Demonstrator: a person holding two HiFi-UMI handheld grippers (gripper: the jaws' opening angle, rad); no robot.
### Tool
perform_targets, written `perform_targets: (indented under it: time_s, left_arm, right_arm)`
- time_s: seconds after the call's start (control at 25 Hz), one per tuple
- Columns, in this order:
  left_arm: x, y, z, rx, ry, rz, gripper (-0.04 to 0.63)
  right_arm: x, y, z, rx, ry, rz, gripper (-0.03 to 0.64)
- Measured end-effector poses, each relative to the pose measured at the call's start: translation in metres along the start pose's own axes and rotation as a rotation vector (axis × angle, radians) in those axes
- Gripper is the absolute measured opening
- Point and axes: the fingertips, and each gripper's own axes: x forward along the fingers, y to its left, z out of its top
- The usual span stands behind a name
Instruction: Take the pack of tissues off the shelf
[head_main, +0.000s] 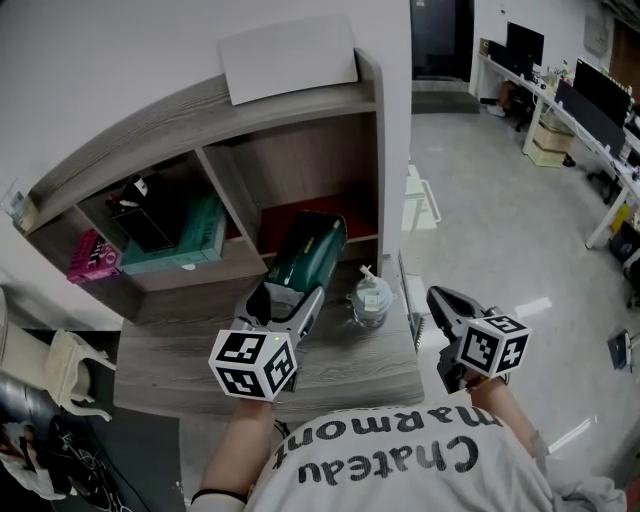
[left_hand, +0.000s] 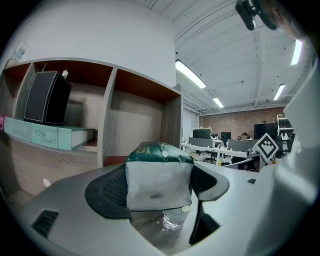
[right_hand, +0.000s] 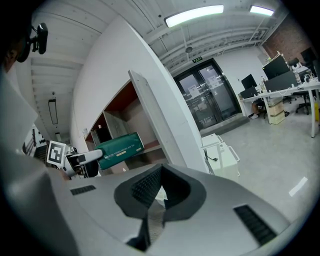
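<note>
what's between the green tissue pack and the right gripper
A clear jar on the grey wooden ledge, between green tissue pack and right gripper, in head view.

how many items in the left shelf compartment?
3: a black box standing on a teal box, and a pink box at the far left. More may sit hidden behind them.

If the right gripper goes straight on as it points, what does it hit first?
Probably the shelf's white side panel, which fills the line ahead of the right gripper and its shut jaws; depth is unclear.
</note>
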Motion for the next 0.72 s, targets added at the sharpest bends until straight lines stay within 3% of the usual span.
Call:
perform_targets:
  time_s: [0.72]
  left_arm:
    - [-0.049,0.016,0.004,-0.034,-0.018,-0.073,0.379]
  right_arm:
    - [0.011,0.059,-0.034,0.022,0.04,-0.008,0.008]
